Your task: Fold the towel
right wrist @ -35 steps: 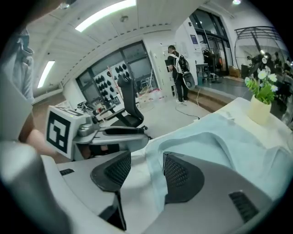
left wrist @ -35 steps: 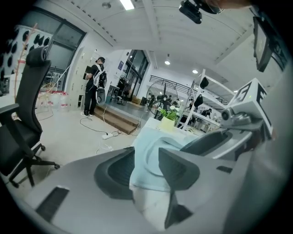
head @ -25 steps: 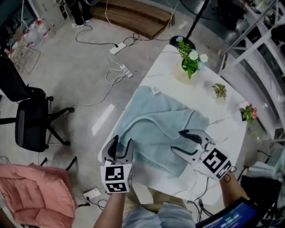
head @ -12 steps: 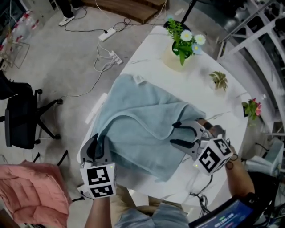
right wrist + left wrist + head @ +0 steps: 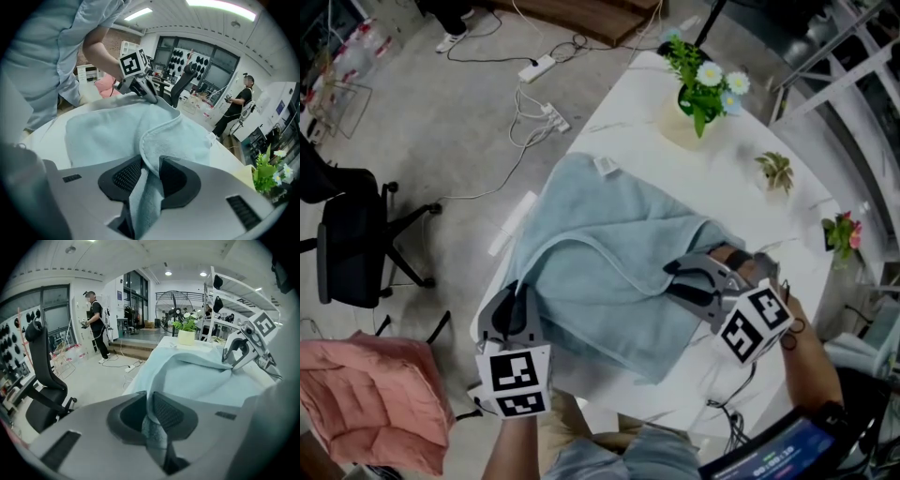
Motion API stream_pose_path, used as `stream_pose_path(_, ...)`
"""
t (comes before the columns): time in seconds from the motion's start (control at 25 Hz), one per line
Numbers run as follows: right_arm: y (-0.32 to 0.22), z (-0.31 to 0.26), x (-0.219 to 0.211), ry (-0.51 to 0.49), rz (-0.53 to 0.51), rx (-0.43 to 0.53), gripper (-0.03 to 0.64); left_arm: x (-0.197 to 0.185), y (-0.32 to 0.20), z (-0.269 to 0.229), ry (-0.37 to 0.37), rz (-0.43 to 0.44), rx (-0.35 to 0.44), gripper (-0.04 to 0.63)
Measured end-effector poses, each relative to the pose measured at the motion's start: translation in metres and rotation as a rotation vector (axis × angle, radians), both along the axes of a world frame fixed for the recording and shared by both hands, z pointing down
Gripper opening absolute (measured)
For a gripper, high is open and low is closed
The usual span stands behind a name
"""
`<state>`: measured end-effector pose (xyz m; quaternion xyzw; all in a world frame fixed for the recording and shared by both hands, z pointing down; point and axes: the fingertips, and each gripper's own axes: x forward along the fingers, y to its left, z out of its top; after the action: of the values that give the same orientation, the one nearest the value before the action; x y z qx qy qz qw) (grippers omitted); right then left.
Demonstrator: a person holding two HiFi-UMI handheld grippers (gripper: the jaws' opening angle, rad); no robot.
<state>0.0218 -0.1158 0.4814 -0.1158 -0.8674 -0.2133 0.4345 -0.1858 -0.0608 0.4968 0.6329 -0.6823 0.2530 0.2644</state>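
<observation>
The pale blue towel point(image 5: 609, 253) lay partly doubled over on the white table point(image 5: 628, 141), with a pot of flowers point(image 5: 701, 103) standing at the towel's 1 o'clock near the table's far end. At the towel's 7 o'clock corner, the left gripper point(image 5: 515, 306) had just been closing its jaws and pinched the towel's edge point(image 5: 151, 427) between them. At the towel's 4 o'clock, the right gripper point(image 5: 680, 279) had likewise just been closing and clamped a raised fold of the hem point(image 5: 147, 154).
</observation>
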Motion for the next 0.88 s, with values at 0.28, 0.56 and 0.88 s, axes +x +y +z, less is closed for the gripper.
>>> stream_pose_path(0.28, -0.001, -0.021, -0.004, -0.089, 0.055, -0.108, 0.061, 0.001, 0.001, -0.002, 0.021, -0.017, 0.018, 0.066)
stream_pose_path(0.56, 0.003, -0.034, -0.010, -0.121, 0.068, -0.184, 0.038, 0.003, 0.003, -0.003, 0.022, -0.022, 0.024, 0.069)
stream_pose_path(0.88, -0.019, -0.062, -0.010, -0.205, 0.183, -0.174, 0.025, 0.001, 0.006, -0.014, 0.011, -0.043, 0.051, 0.046)
